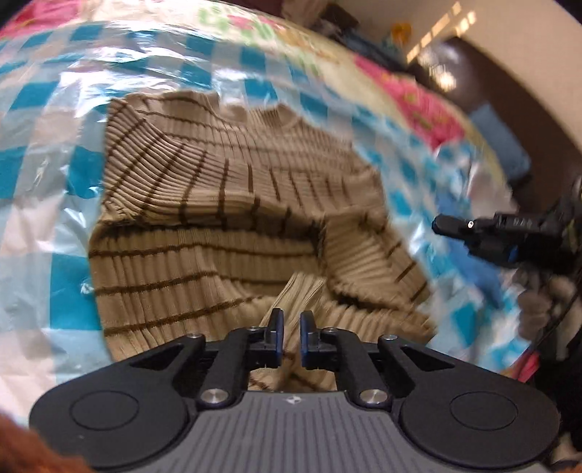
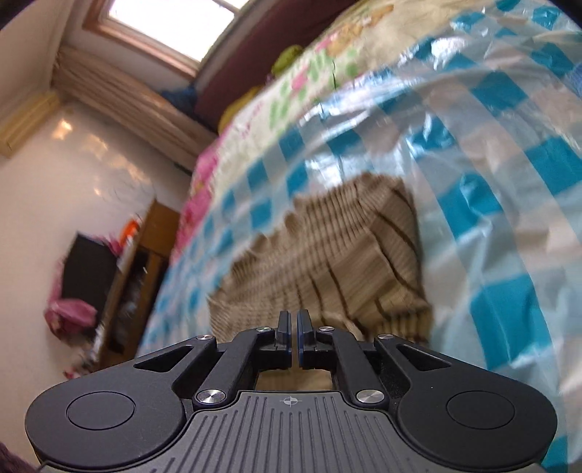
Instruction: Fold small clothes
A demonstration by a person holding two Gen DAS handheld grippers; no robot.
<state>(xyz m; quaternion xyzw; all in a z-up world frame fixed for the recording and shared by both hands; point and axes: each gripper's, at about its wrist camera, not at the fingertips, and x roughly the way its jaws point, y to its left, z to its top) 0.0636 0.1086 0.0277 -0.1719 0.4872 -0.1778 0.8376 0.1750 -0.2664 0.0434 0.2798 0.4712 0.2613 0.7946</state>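
A beige ribbed sweater point(image 1: 232, 218) with thin brown stripes lies partly folded on a blue-and-white checked plastic sheet point(image 1: 54, 174). My left gripper point(image 1: 291, 327) is shut on a bunched fold of the sweater at its near edge, with cloth between the fingers. The right gripper shows in the left wrist view point(image 1: 451, 223) at the right, off the sweater's edge. In the right wrist view the right gripper point(image 2: 294, 324) is shut with nothing seen between its fingers, just in front of the sweater point(image 2: 327, 254).
The plastic sheet point(image 2: 491, 218) covers a bed with a floral quilt point(image 2: 291, 94). Beside the bed are a white floor, a wooden cabinet point(image 2: 145, 254), a dark box point(image 2: 87, 269) and a window point(image 2: 163, 22).
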